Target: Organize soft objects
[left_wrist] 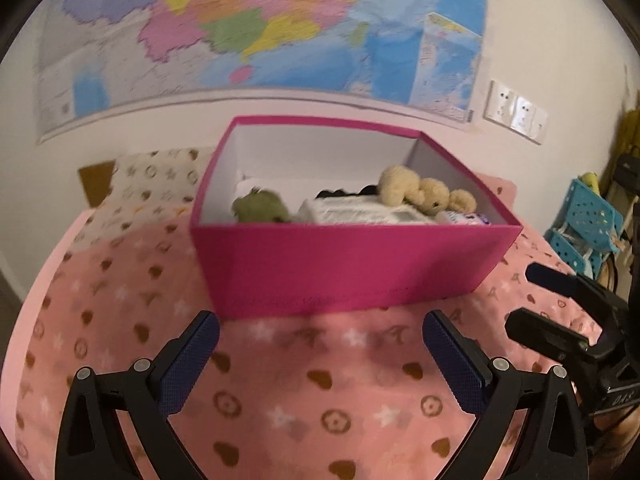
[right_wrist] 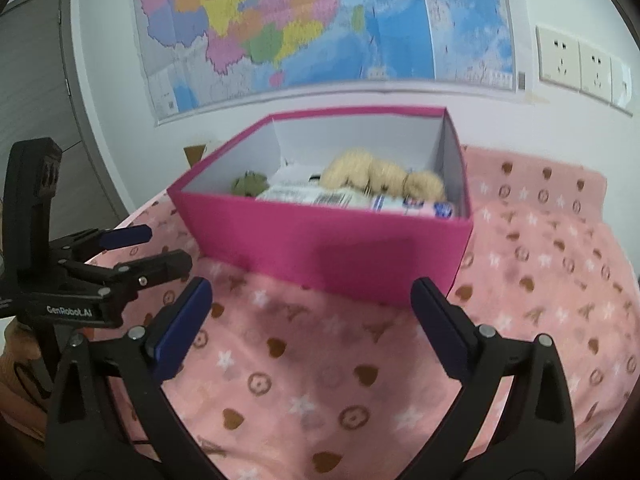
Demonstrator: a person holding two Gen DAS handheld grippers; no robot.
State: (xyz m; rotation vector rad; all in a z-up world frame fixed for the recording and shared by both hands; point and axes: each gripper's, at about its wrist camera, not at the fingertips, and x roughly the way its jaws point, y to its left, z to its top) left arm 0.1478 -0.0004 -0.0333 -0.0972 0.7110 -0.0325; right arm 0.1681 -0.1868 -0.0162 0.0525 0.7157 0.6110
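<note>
Left wrist view: pink patterned blanket point(left_wrist: 320, 392), wall map point(left_wrist: 256, 28), sockets point(left_wrist: 516, 110).

Evenly and rather softly lit in both views, with a warm, pinkish cast in the left wrist view and a cooler, whiter tone in the right, and no hard glare anywhere. Smeared by motion throughout (worst on the wall map point(left_wrist: 256, 24) and on the plush toys point(right_wrist: 384, 178) in the pink box point(left_wrist: 352, 264)), with only the near gripper fingers point(right_wrist: 440, 320) fairly crisp. Bowed strongly by the fisheye toward the edges, ringed by black corners, with a dull shadow on the box front and faint ones on the blanket point(right_wrist: 320, 380) below.
</note>
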